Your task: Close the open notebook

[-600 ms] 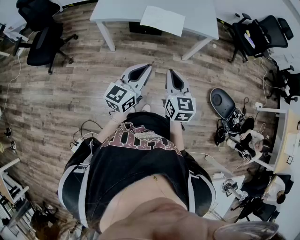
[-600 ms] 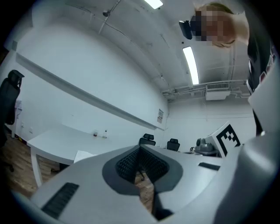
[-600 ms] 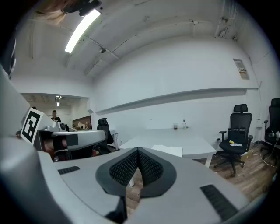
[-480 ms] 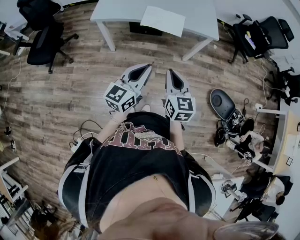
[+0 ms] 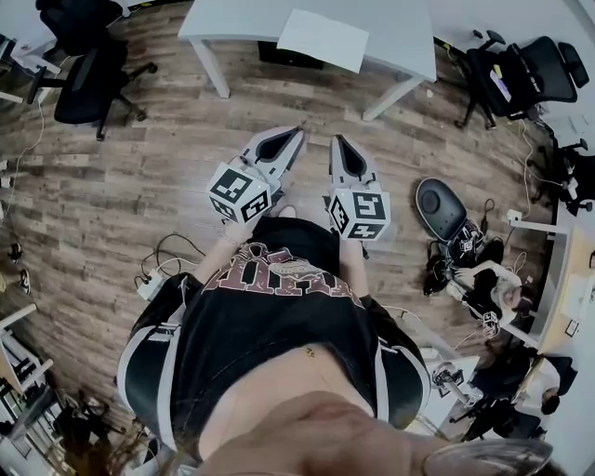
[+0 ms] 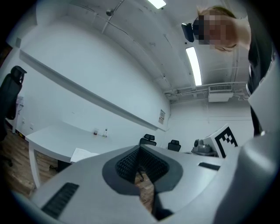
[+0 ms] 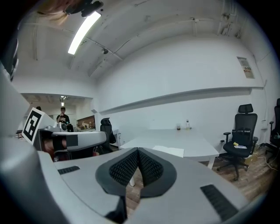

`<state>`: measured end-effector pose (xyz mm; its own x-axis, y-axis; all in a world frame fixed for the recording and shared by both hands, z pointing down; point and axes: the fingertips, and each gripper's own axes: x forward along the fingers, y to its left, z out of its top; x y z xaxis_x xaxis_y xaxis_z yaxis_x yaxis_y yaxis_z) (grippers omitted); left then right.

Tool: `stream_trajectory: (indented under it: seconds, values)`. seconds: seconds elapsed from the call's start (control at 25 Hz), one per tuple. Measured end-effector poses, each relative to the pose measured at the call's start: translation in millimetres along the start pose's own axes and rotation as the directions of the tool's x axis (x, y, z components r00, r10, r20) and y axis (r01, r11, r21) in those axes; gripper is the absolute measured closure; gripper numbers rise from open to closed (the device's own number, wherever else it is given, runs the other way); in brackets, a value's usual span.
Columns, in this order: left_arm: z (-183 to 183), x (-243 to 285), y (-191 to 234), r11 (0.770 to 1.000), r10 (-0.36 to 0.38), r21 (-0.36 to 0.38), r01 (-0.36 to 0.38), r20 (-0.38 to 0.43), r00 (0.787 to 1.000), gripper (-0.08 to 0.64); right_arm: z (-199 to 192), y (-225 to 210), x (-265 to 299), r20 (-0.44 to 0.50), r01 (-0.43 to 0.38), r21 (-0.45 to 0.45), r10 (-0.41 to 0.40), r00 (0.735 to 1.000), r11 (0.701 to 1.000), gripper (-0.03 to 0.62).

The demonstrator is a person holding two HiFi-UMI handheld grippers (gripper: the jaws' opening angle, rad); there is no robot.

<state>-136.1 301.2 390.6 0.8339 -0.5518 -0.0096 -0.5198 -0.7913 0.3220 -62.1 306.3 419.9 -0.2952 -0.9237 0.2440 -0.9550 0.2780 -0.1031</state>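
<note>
Task not begun, by my reading. The open notebook (image 5: 323, 39) lies flat and spread, pages up, on the white tabletop (image 5: 232, 19). It sits at the near edge, about midway along. Nothing touches it.

Person stands on the floor well back from the tabletop, both tools held out at waist height and pointing toward it.
- Left tool (image 5: 295, 135): jaws pressed together, nothing between the pads; only floor shows through the gap behind them in the left gripper view.
- Right tool (image 5: 337, 142): jaws likewise pressed together and empty, tipped slightly downward.

Left to do, as I judge: walk up to the near edge, get a tool under one cover or half of the pages, and fold it over onto the other half. All of it remains.

Surface: tabletop mostly bare, white, on white legs. Two small items, perhaps a cup and a bottle, stand by the far edge (image 7: 183, 126).

Room: wood-plank floor (image 5: 121, 204), black office chairs (image 5: 79, 70) on both sides, loose cables (image 5: 172, 256) on the floor, white walls, ceiling strip lights (image 7: 83, 32). Other people off to the right, near more desks.
</note>
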Motion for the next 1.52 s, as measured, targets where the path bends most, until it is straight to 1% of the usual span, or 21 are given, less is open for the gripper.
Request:
stream_trajectory:
  seconds: [0.12,0.32,0.6,1.08,1.32,1.52]
  values:
    - [-4.1,4.0,-2.5,1.000,0.003,0.012,-0.003,-0.021,1.000,0.517,1.3,-7.4,-2.0,0.004,0.006,0.005,-0.006,1.000,1.000,0.574]
    - [-6.9,11.9,3.4,1.000,0.014,-0.003,-0.014,-0.028,1.000,0.517,1.3,-19.2,0.9,0.010,0.025,0.024,-0.025,1.000,0.999,0.574]
    - [-1.1,36.6,19.6,1.000,-0.013,-0.015,0.012,-0.030,0.999,0.517,7.1,-34.0,20.7,0.012,0.042,0.037,-0.042,0.999,0.998,0.574]
    - [13.1,100.8,80.2,0.994,-0.105,-0.044,0.102,-0.066,0.992,0.517,31.9,-71.0,92.2,0.024,0.118,0.044,-0.119,0.993,0.992,0.574]
    - [20.2,118.5,116.0,0.992,-0.123,-0.051,0.119,-0.091,0.988,0.517,37.5,-77.7,129.7,0.019,0.141,0.060,-0.142,0.990,0.988,0.573]
    - [22.7,119.0,142.5,0.991,-0.129,-0.059,0.123,-0.112,0.985,0.517,39.2,-72.8,157.2,0.013,0.148,0.070,-0.149,0.989,0.987,0.574]
